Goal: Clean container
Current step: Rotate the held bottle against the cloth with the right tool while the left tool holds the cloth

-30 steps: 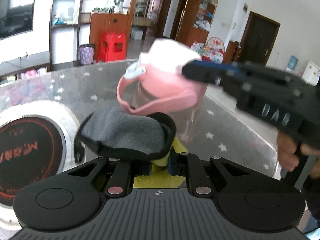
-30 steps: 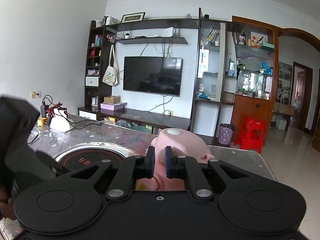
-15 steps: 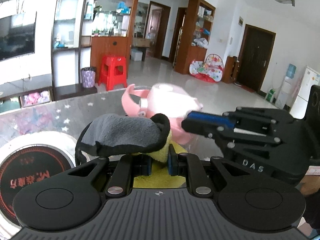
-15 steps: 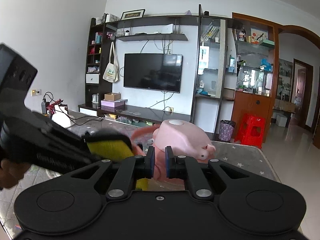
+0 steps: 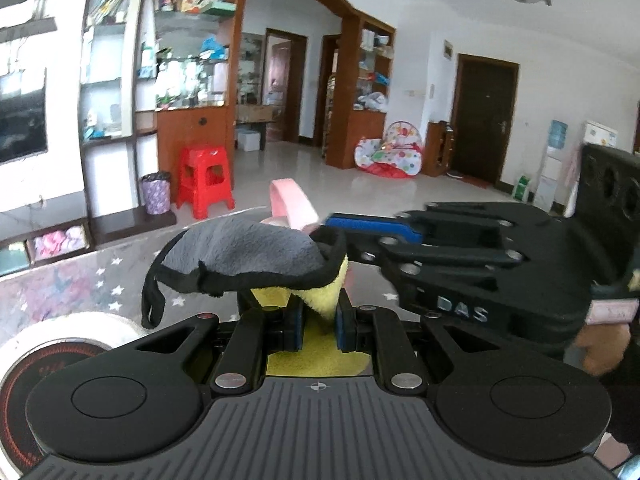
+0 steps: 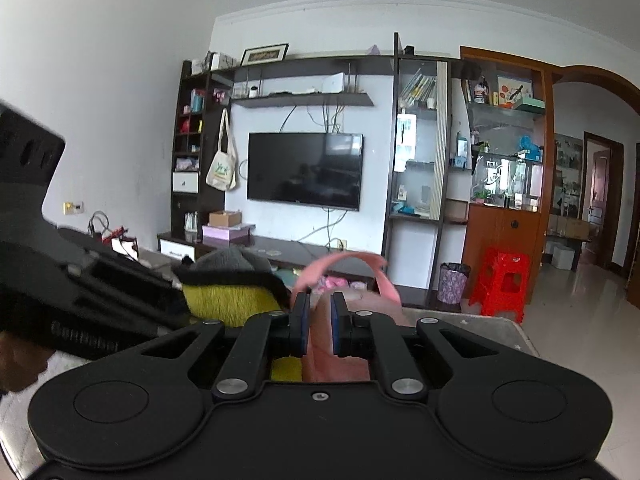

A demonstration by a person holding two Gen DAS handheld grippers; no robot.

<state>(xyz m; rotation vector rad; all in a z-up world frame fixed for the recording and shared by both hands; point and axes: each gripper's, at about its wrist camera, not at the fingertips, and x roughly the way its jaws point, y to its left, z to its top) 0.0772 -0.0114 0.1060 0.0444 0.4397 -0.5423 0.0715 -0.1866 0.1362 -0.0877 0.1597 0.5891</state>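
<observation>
Left claw [image 5: 318, 326] grips cloth [image 5: 248, 256] — right claw [image 6: 320, 326] grips container [image 6: 340, 344].

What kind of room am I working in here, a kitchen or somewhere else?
Most likely a home living room, not a kitchen. A wall-mounted TV sits among dark shelves above a low media cabinet, a red plastic stool stands on the tiled floor, and a child's spotted seat lies by the far doorway.
</observation>
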